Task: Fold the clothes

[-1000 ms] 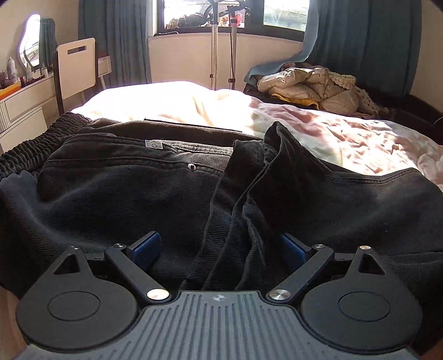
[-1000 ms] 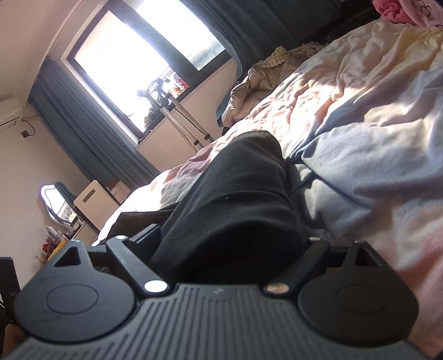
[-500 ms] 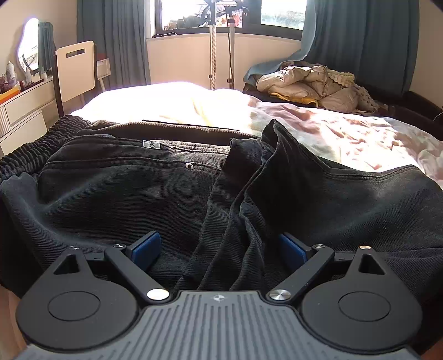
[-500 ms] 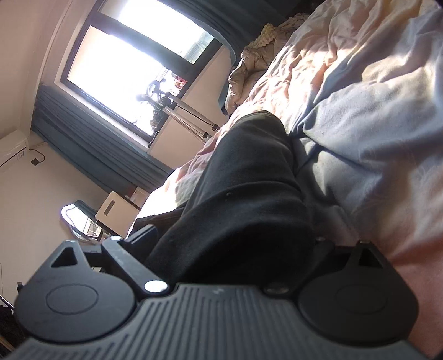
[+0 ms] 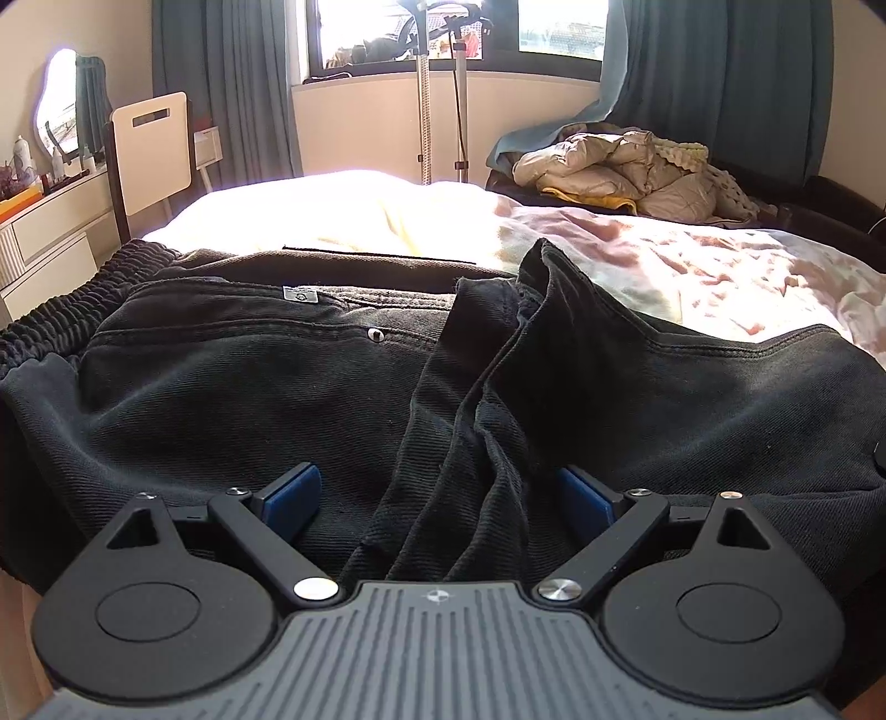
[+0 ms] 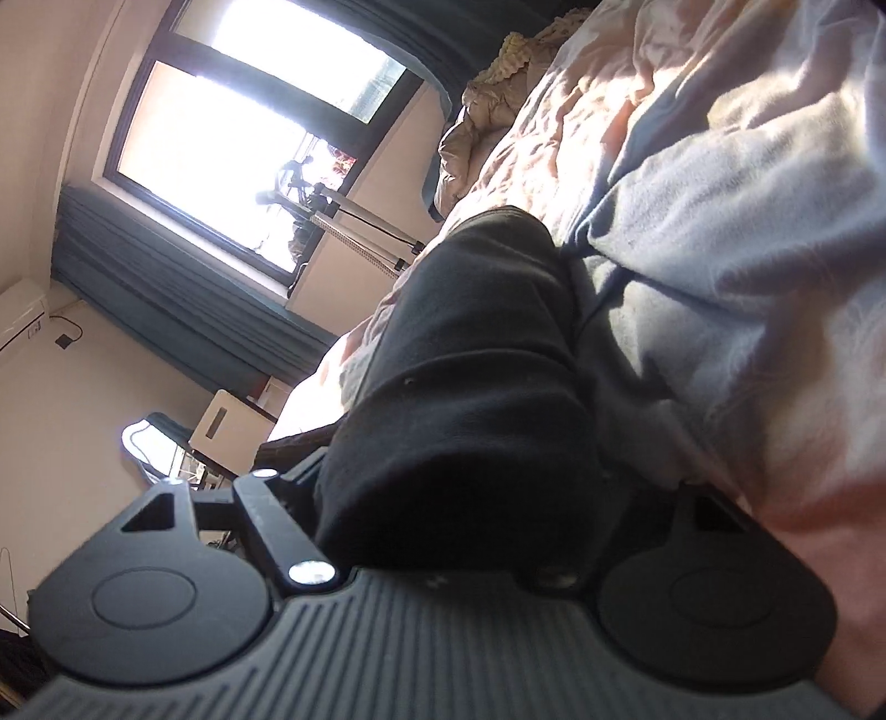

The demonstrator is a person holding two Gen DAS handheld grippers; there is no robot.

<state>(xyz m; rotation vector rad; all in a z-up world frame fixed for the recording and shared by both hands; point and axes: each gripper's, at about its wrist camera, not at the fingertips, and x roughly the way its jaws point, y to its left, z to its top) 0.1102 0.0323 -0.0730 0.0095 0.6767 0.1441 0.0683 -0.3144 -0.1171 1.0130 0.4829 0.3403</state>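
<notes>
Left tongs (image 5: 437, 493) wide astride bunched black trousers (image 5: 249, 399) at bed (image 5: 692, 260) near edge | right tongs (image 6: 459, 498) wide around trouser leg | risk: closing might catch only top layer, skewing fold.

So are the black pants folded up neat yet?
Not yet. The black pants lie spread and bunched across the bed, a ridge of cloth between the left claw's fingers.

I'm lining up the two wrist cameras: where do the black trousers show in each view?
Left wrist: the black trousers fill the lower middle, spread across the bed, bunched between the jaws.
Right wrist: the trousers run as a dark fold from the jaws up to the centre.
Shared landmark: the window, top centre in the left view, upper left in the right.
</notes>
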